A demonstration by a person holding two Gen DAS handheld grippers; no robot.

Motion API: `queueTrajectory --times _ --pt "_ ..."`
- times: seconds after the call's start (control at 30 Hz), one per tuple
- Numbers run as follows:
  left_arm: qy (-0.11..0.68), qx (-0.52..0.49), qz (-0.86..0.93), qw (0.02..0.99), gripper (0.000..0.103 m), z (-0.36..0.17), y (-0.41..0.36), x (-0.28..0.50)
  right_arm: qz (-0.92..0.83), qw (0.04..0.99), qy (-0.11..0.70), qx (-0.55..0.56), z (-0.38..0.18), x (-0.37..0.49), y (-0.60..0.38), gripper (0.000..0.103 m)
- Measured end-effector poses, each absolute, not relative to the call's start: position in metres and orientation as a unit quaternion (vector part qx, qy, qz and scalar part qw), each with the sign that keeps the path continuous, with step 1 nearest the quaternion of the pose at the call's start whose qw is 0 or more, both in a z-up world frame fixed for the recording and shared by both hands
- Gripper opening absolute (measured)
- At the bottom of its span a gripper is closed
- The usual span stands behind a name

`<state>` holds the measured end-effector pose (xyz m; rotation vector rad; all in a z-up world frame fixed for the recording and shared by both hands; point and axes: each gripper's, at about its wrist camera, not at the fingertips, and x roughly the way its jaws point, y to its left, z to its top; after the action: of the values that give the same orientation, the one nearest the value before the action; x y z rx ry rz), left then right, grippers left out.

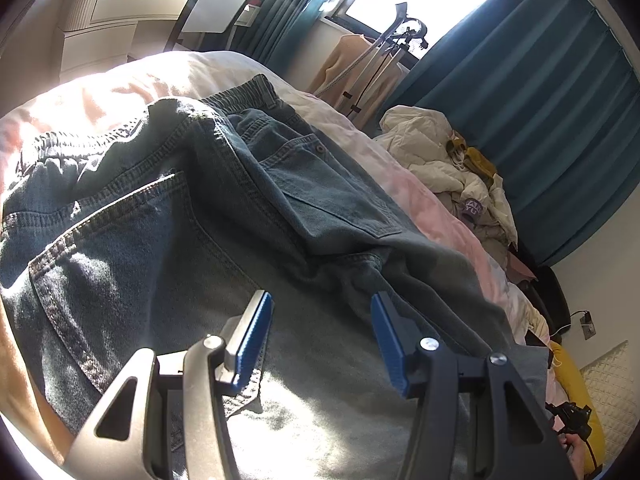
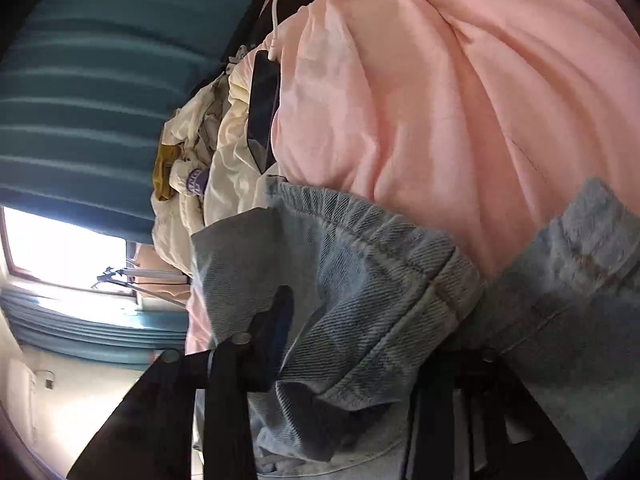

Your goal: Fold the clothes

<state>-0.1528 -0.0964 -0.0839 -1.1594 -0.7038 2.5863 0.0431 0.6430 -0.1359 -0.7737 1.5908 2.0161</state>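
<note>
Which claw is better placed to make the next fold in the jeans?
Probably the right claw: the jeans waistband is already bunched between its jaws. The left claw hangs open above the denim, holding nothing.

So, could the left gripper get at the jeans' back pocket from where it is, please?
Probably yes: the left gripper is open just above the jeans, and the back pocket lies uncovered ahead, with nothing between.
</note>
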Motion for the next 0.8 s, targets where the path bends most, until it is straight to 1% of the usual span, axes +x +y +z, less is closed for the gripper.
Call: queueTrajectory --times 0.03,0.13,0.17,0.23,0.33,0.4,0.53,0.6,0.67,0.7,0.8 --pt "-0.238 -0.396 0.88 0.111 0.053 -0.084 -0.096 -0.153 0.745 0.226 0.56 -0.285 -0.13 0.04 0.641 0.013" --pt "-0.233 -0.399 0.879 0.115 0.053 -0.085 -0.093 -0.154 0.787 0.218 0.515 -0.26 -0.103 0.039 0.636 0.005" --pt "-0.232 -0.401 0.879 0.115 0.053 -0.085 -0.092 -0.154 0.805 0.222 0.492 -0.247 -0.091 0.041 0.632 0.004" --pt "-0.232 -0.404 0.878 0.115 0.053 -0.086 -0.091 -0.154 0.836 0.234 0.445 -0.22 -0.066 0.049 0.626 0.003" --pt "-0.226 -0.404 0.879 0.113 0.053 -0.086 -0.091 -0.154 0.842 0.257 0.423 -0.215 -0.056 0.056 0.62 0.003" --pt "-0.224 -0.404 0.88 0.111 0.053 -0.086 -0.09 -0.154 0.82 0.276 0.439 -0.243 -0.065 0.065 0.624 0.003" --pt "-0.215 -0.415 0.878 0.101 0.053 -0.088 -0.089 -0.156 0.768 0.302 0.456 -0.333 -0.095 0.067 0.633 0.003" --pt "-0.211 -0.421 0.877 0.095 0.053 -0.09 -0.089 -0.157 0.759 0.298 0.468 -0.341 -0.104 0.066 0.637 0.003" --pt "-0.211 -0.423 0.877 0.088 0.053 -0.09 -0.092 -0.157 0.761 0.3 0.461 -0.346 -0.101 0.064 0.636 0.005" --pt "-0.212 -0.424 0.877 0.085 0.053 -0.09 -0.093 -0.157 0.764 0.301 0.453 -0.348 -0.098 0.063 0.634 0.008" --pt "-0.221 -0.42 0.878 0.069 0.053 -0.087 -0.103 -0.155 0.775 0.296 0.43 -0.356 -0.088 0.062 0.624 0.01"
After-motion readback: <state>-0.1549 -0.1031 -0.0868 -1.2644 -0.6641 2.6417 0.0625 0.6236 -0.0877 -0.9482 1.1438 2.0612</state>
